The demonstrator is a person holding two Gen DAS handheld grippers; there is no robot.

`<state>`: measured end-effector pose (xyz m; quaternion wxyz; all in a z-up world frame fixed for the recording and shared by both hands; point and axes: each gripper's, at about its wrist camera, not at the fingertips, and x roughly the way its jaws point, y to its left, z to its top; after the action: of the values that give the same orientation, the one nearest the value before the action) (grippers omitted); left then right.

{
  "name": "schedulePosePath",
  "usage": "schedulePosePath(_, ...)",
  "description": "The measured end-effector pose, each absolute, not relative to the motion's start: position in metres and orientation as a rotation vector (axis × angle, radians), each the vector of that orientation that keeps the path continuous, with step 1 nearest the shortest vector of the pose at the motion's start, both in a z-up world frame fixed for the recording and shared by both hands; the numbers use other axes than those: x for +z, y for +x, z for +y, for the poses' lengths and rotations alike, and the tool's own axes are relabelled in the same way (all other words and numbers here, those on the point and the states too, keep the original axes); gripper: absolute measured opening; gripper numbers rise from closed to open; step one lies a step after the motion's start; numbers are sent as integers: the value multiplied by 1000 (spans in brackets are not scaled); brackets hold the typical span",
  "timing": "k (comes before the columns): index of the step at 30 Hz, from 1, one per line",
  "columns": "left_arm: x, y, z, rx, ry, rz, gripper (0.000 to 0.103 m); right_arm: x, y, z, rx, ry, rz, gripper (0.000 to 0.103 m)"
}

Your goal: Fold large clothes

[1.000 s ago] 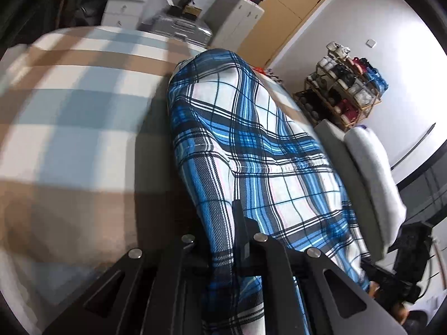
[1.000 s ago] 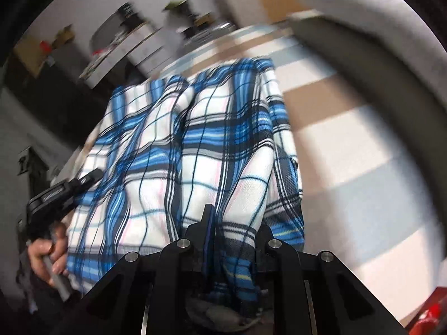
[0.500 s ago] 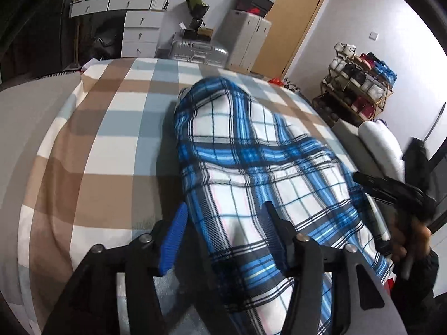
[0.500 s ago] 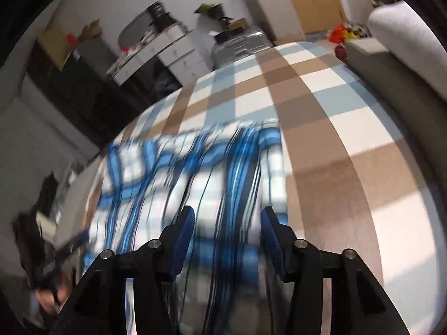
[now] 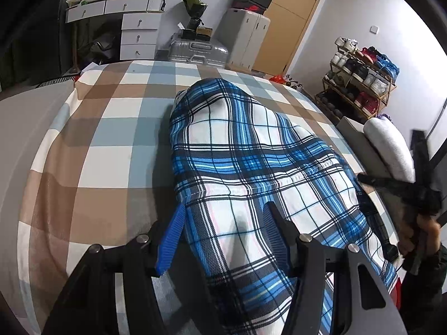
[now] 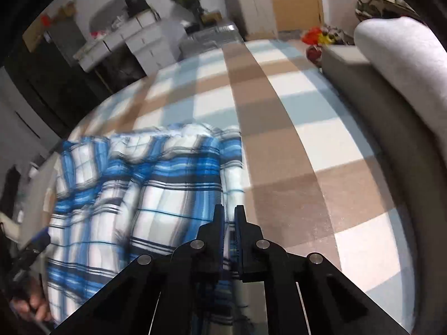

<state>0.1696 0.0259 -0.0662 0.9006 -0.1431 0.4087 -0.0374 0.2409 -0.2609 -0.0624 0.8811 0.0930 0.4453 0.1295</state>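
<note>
A blue, white and black plaid garment (image 5: 245,153) lies spread along the checked bed cover (image 5: 97,139). My left gripper (image 5: 223,212) hovers open over its near end, and the cloth runs beneath and between the blue pads (image 5: 170,237) without being pinched. In the right wrist view the garment (image 6: 139,181) is blurred. My right gripper (image 6: 229,212) is at its right edge with the jaws closing, almost together, and a strip of cloth shows in the narrow gap. A hand holds that right gripper (image 5: 405,192) at the far right of the left wrist view.
A grey padded bed end with a white pillow (image 5: 391,145) runs along the right side of the bed. Past the far edge stand a silver suitcase (image 5: 198,50), white drawers (image 5: 137,33), a grey cabinet (image 5: 245,42) and a shoe rack (image 5: 360,83).
The left gripper let go of the garment's end and opened. The right gripper released its fold, swung out over the bed, then closed down at the garment's right edge. The garment now lies flatter.
</note>
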Motion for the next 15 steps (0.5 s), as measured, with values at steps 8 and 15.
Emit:
schedulePosePath(8, -68, 168, 31, -60, -321, 863, 52, -42, 249, -190, 580, 270, 943, 61)
schedulePosePath(15, -55, 159, 35, -50, -311, 825, 53, -52, 273, -175, 535, 368, 966, 3)
